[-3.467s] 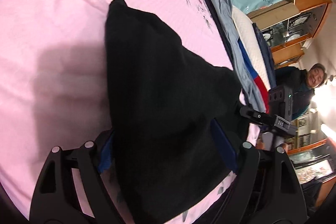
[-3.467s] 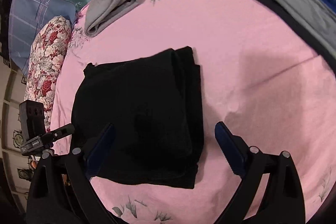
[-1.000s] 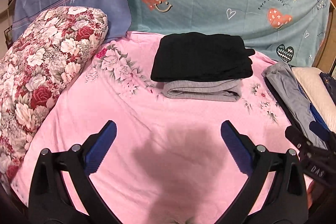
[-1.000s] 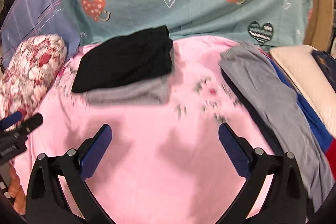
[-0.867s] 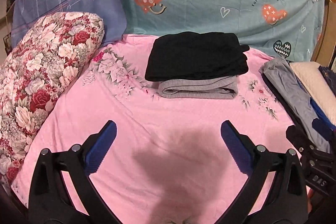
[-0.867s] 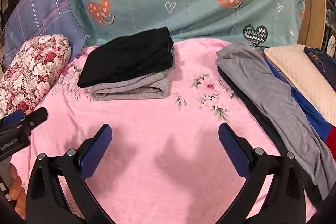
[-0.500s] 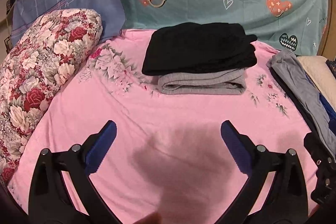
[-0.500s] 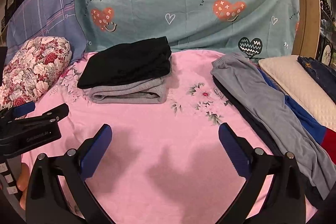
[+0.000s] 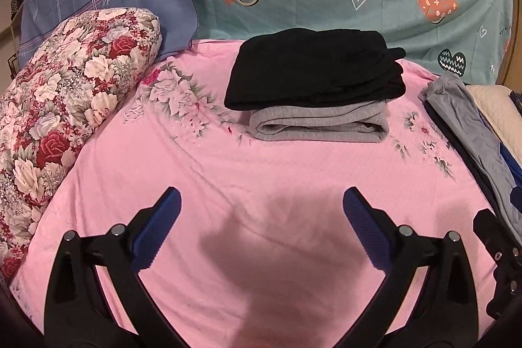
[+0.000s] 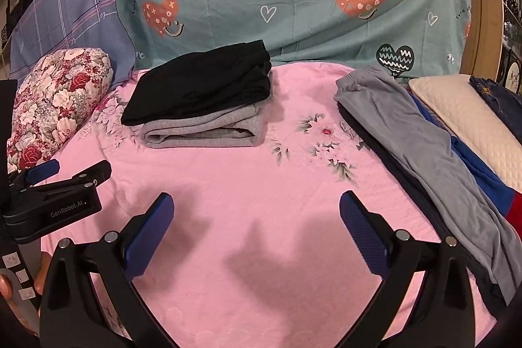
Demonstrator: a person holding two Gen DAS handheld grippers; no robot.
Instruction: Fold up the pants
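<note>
1. The folded black fabric pants (image 9: 313, 67) lie on top of the folded grey knit garment (image 9: 318, 121), at the far side of the pink flowered bed sheet (image 9: 228, 178); this pair looks finished.
2. The left gripper (image 9: 261, 224) and the right gripper (image 10: 256, 222) hover over bare sheet; the fingers of both are spread wide and hold nothing.
3. I judge the next step is a new pair; the long grey-blue pants (image 10: 424, 145) lie unfolded on the pile at the right, so the right gripper must reach there and pinch the waistband.

L gripper (image 9: 261, 230) & R gripper (image 10: 256, 232) both spread, empty
</note>
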